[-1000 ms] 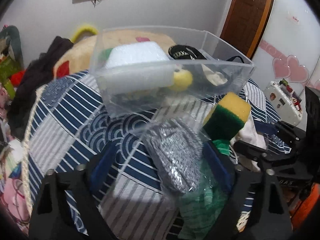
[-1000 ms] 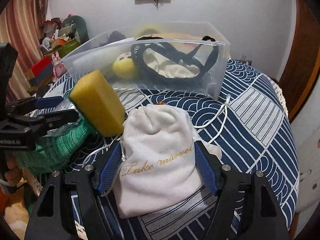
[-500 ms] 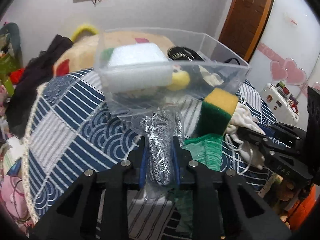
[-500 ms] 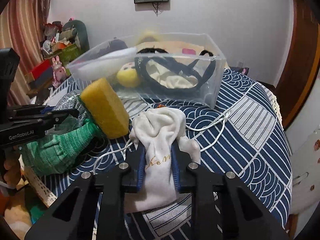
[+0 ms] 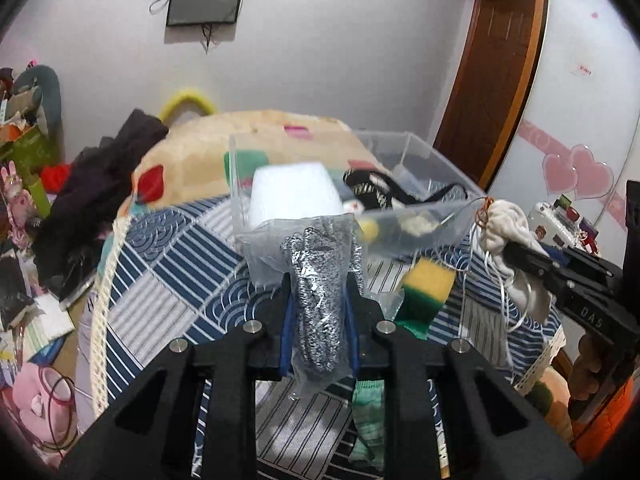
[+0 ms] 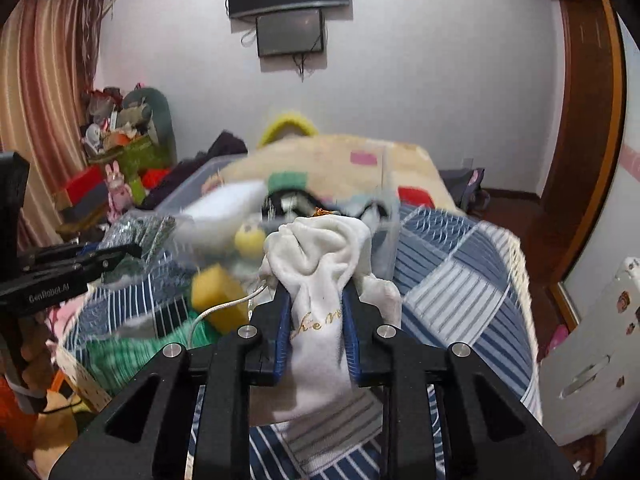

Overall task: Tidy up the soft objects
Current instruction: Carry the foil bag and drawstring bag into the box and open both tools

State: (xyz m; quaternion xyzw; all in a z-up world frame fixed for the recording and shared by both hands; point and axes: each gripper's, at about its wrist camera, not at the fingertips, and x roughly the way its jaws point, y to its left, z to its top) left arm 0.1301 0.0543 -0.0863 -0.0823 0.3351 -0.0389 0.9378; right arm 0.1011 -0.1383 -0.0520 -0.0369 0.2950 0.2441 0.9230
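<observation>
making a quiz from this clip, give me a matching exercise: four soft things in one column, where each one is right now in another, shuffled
Things:
1. white pouch
2. bagged scrubber
3. sponge
4. yellow toy

Places:
a. inside the clear bin
b. clamped in the left gripper
c. lying on the blue cloth
d. clamped in the right gripper

Pairs: 1-d, 2-b, 3-c, 4-a

Pale walls w/ wall-mounted screen [image 6: 290, 34], wood door [image 5: 496, 80], striped curtain [image 6: 44, 120], possibly window behind.
</observation>
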